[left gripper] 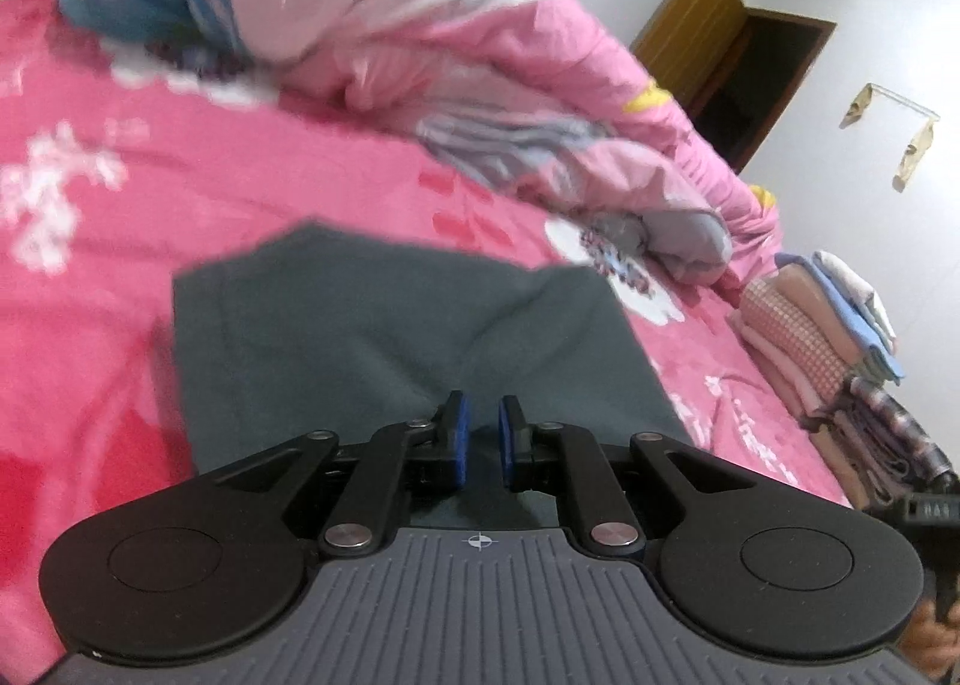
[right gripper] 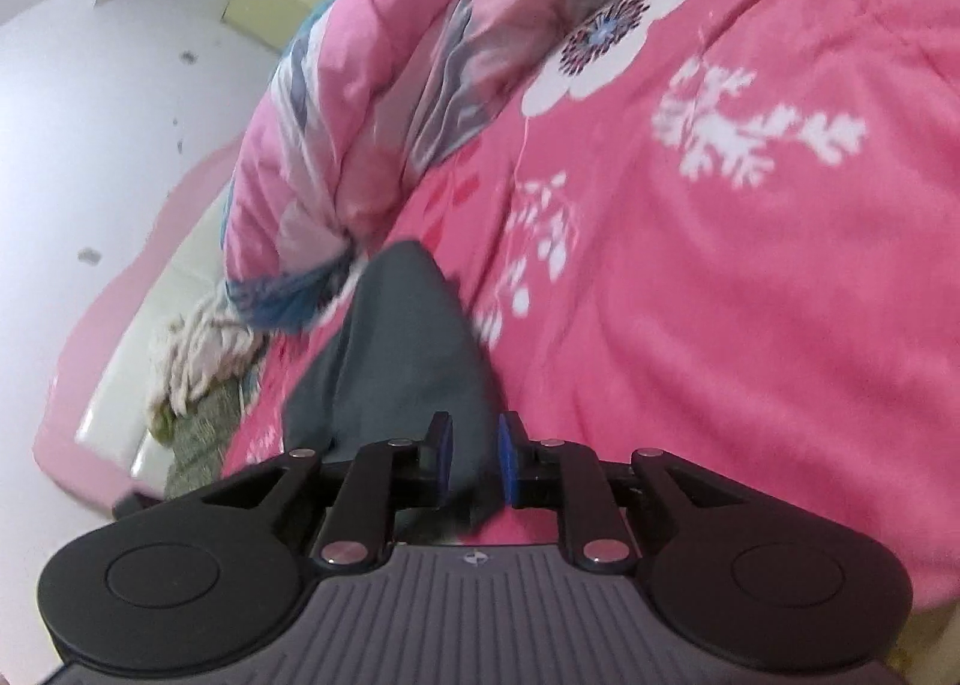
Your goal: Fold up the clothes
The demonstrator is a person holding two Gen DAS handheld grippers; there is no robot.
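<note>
A dark grey garment [left gripper: 384, 325] lies spread on the pink flowered bedspread [left gripper: 120, 205]. In the left wrist view my left gripper [left gripper: 484, 433] sits at its near edge, blue pads close together with a pinch of grey cloth between them. In the right wrist view the same grey garment [right gripper: 408, 349] runs as a narrow raised fold from the quilt down into my right gripper [right gripper: 474, 457]. Its blue pads stand a little apart, the cloth fills the gap, and both pads appear to press on it.
A bunched pink quilt [left gripper: 456, 60] lies along the far side of the bed. A stack of folded clothes [left gripper: 822, 343] sits at the bed's right edge. A pale headboard [right gripper: 144, 361] and a white knitted cloth [right gripper: 204, 349] are left of the right gripper. A brown door [left gripper: 714, 42] is behind.
</note>
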